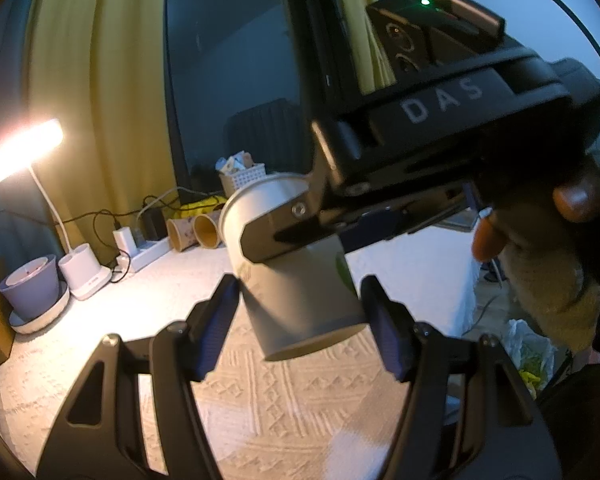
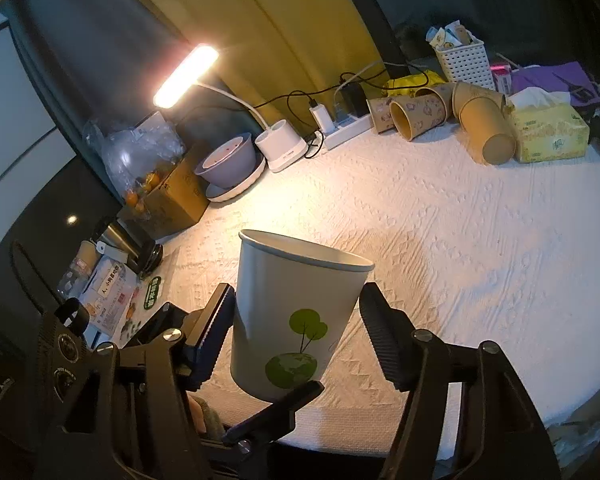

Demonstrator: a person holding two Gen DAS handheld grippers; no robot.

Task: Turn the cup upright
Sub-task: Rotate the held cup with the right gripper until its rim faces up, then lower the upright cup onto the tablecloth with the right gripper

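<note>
Both grippers bracket the white cup (image 2: 296, 312) for transfer: right gripper (image 1: 284, 232) clamped on its wall, left gripper (image 1: 300, 328) jaws apart, flanking its base.

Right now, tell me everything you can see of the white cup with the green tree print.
The white paper cup has a rolled rim, a plain inside that looks empty, and a green tree-and-globe print. It is held off the cloth, mouth up and tilted. Both hand-held grippers bracket it: the right hand-held gripper around the middle, the left hand-held gripper near its base.
</note>
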